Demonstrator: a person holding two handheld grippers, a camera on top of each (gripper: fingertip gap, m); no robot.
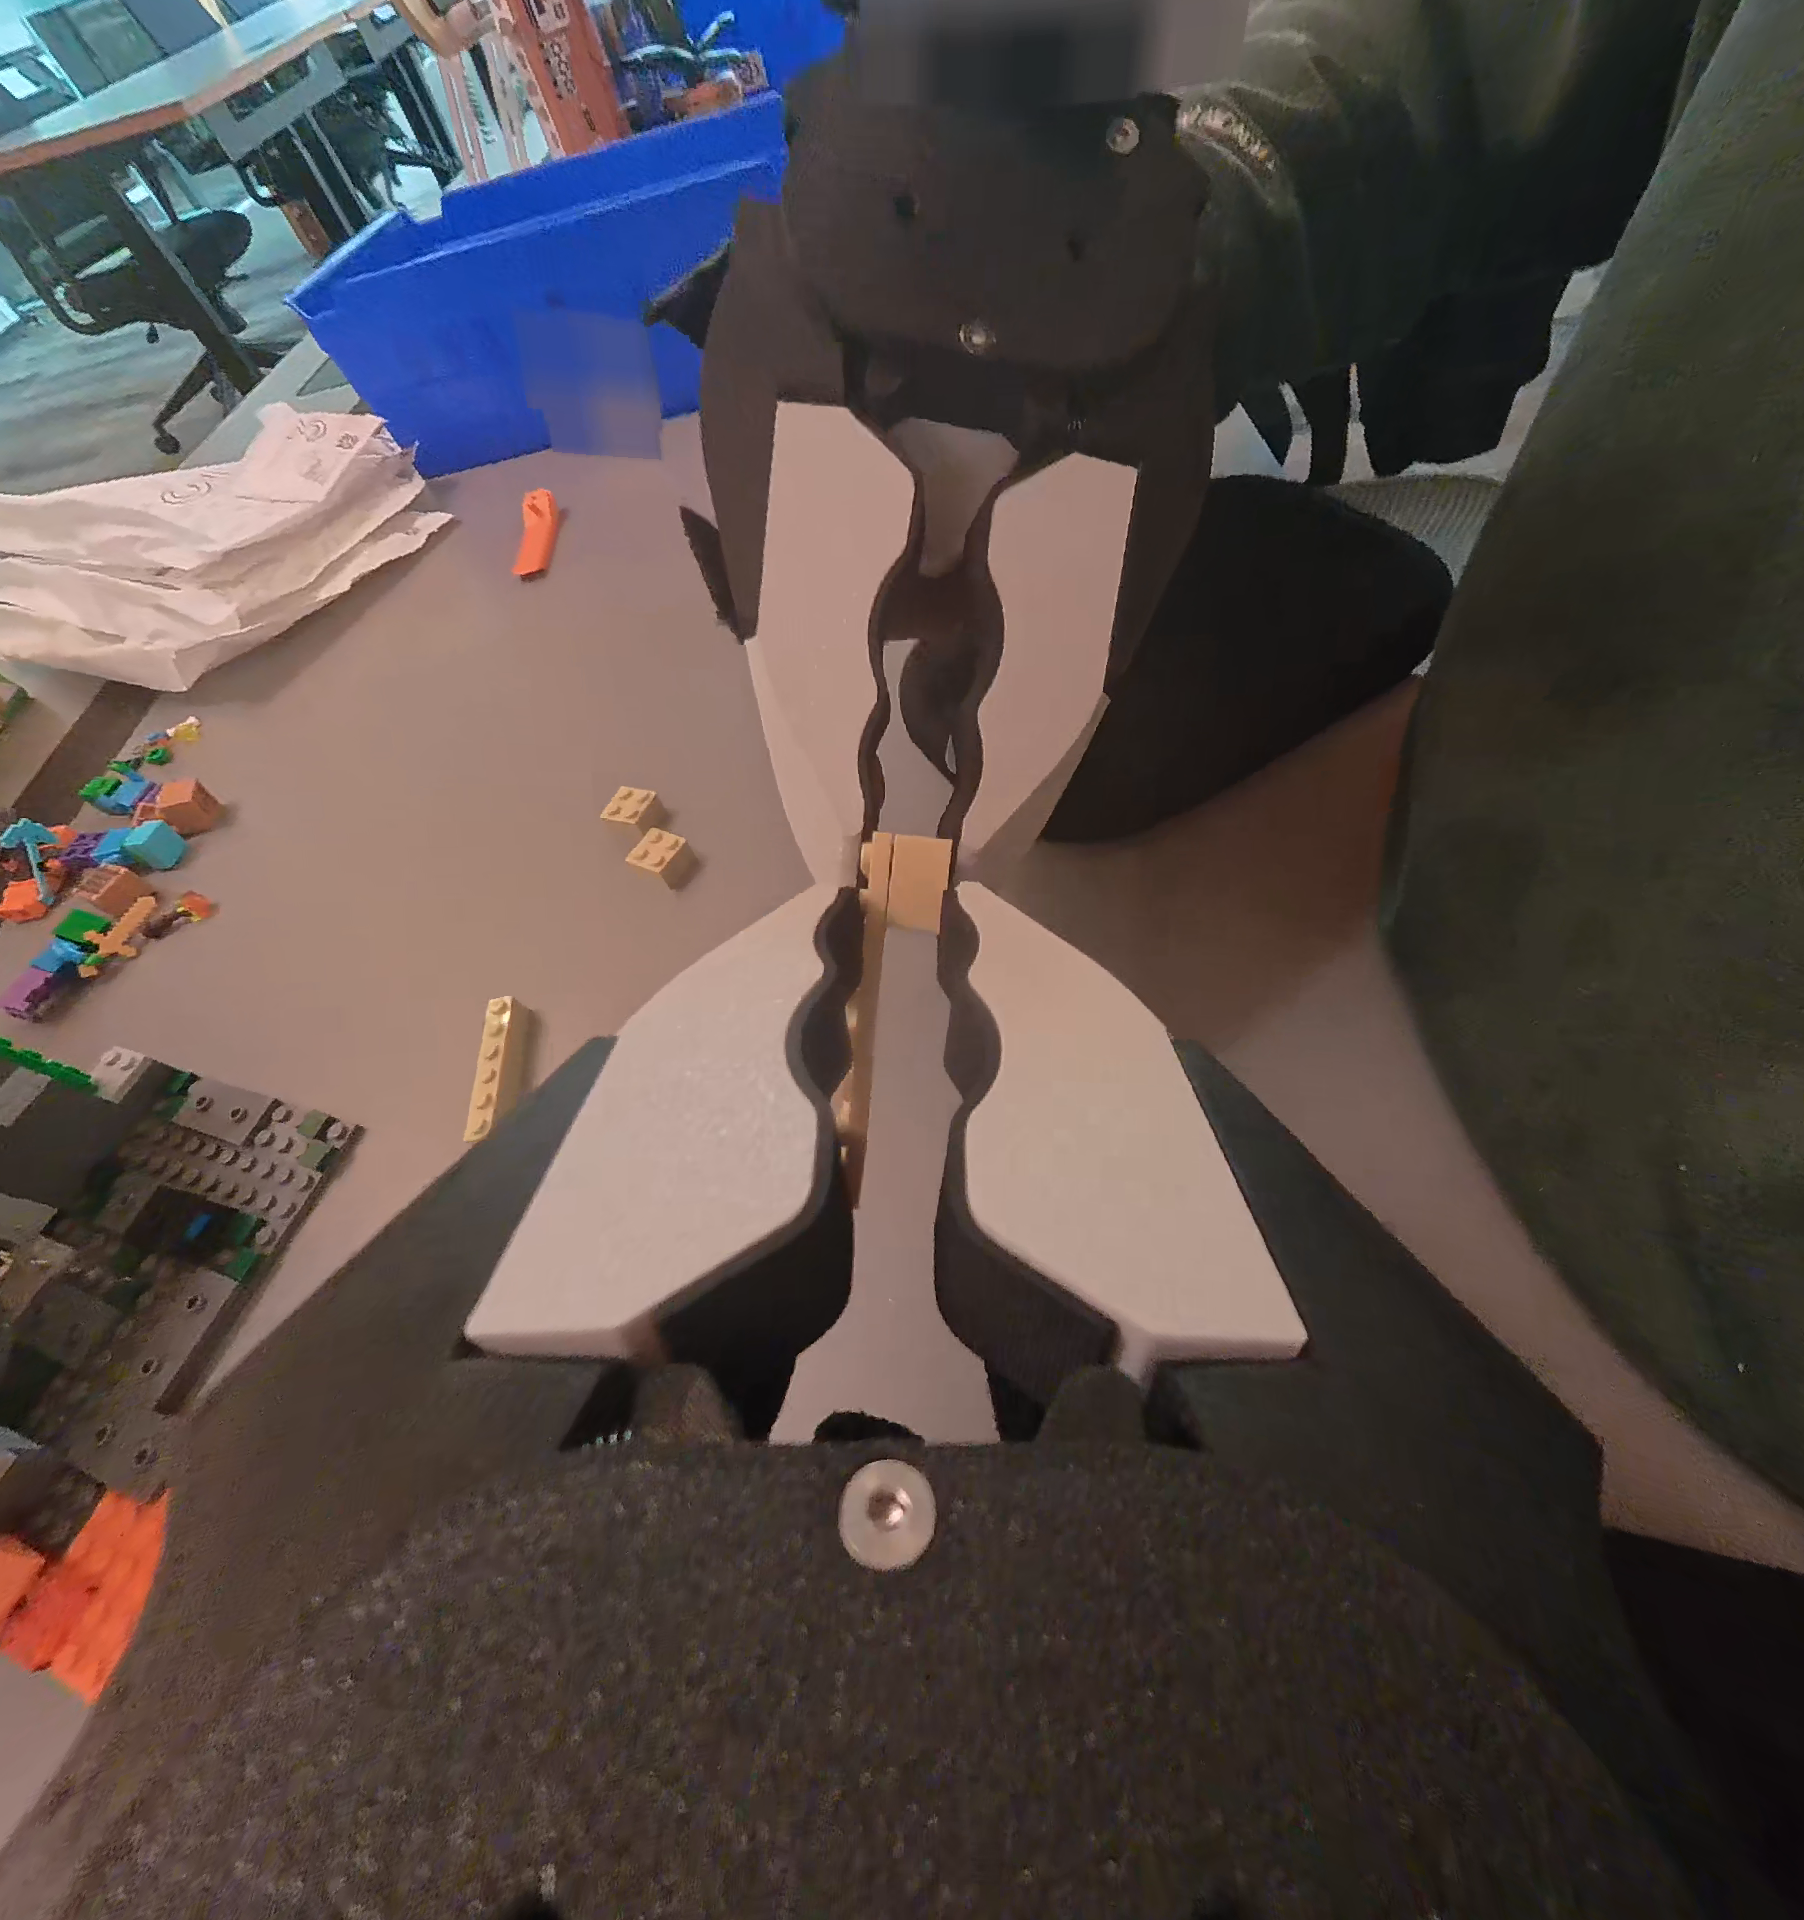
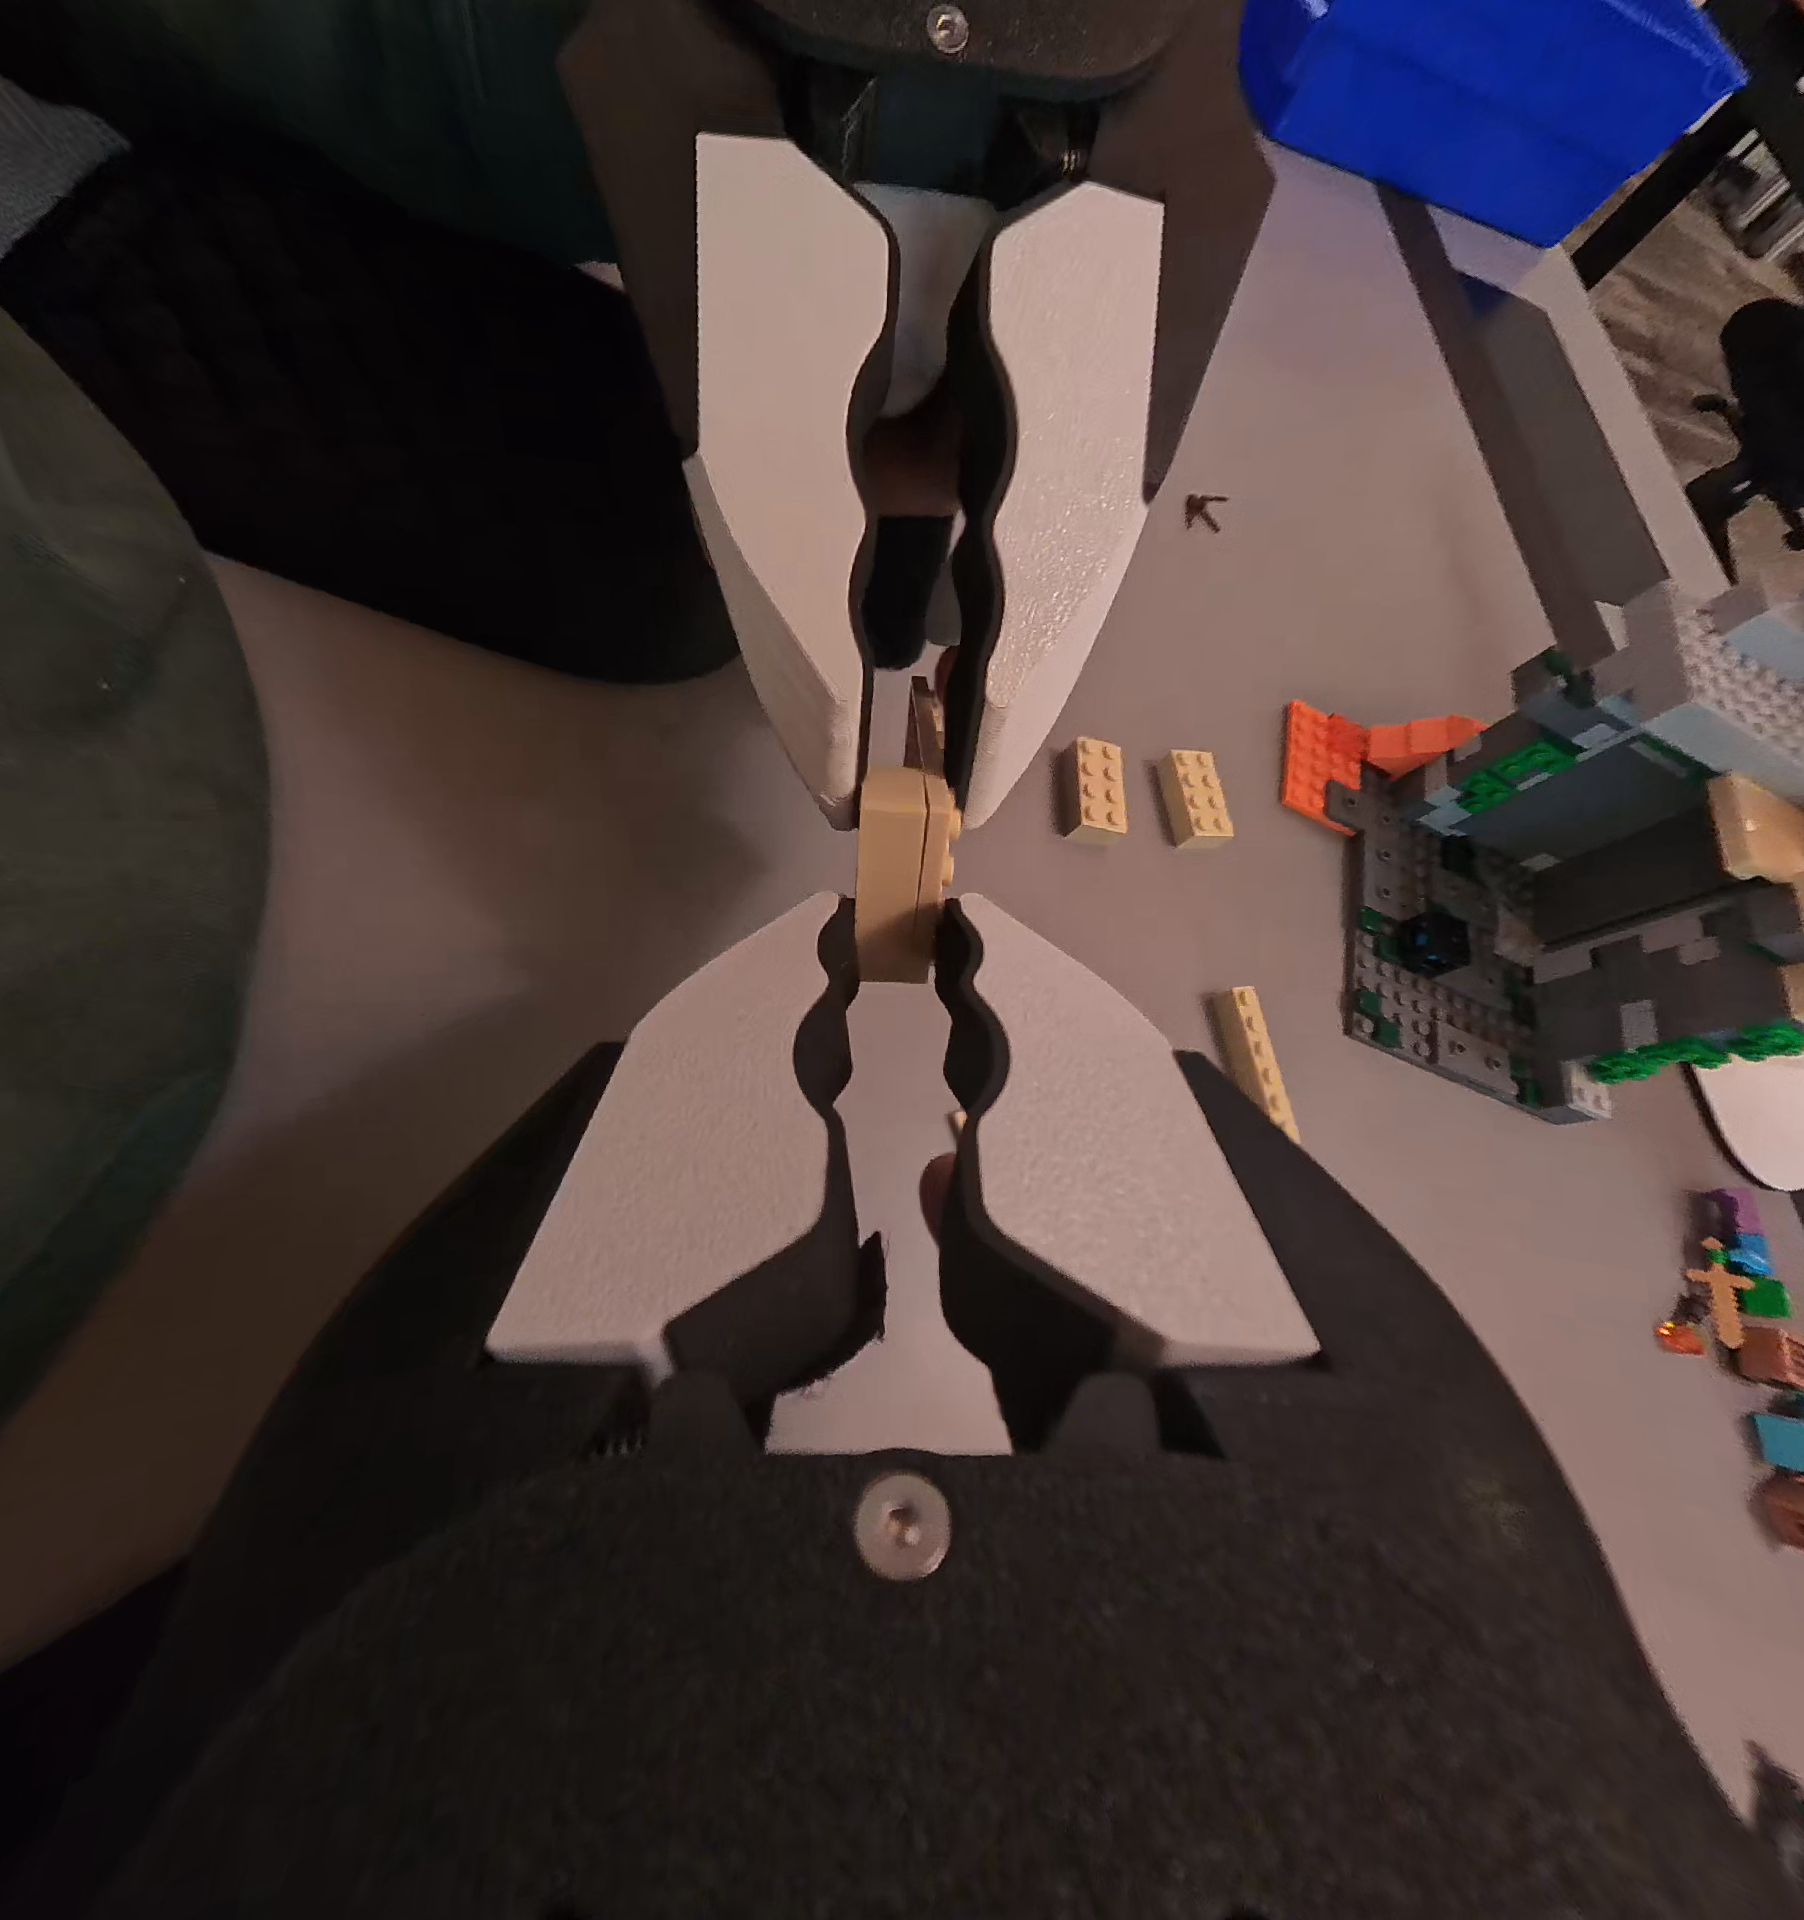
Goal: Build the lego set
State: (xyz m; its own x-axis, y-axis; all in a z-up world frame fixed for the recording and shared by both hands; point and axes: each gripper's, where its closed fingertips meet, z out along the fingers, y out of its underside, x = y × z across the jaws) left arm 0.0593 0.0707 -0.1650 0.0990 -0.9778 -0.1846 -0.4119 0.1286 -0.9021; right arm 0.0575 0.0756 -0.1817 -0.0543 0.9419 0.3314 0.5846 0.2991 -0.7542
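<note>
Jaws of both grippers, left gripper (image 1: 903, 914) and right gripper (image 2: 898, 935), clamp tip to tip on joined tan bricks (image 2: 903, 883) above the tabletop (image 1: 410, 831).

The two grippers meet tip to tip above the tabletop (image 2: 1397, 540), a stud-bearing brick (image 2: 903, 883) between them. To their side lie two small bricks (image 2: 1095, 798) side by side, a long plate (image 2: 1256, 1060), then the built model (image 2: 1563, 904), loose pieces (image 1: 108, 862) beside it

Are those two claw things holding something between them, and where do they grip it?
Yes. The left gripper pinches a long tan plate by its flat faces; the right gripper pinches the tan brick pressed against its end.
</note>
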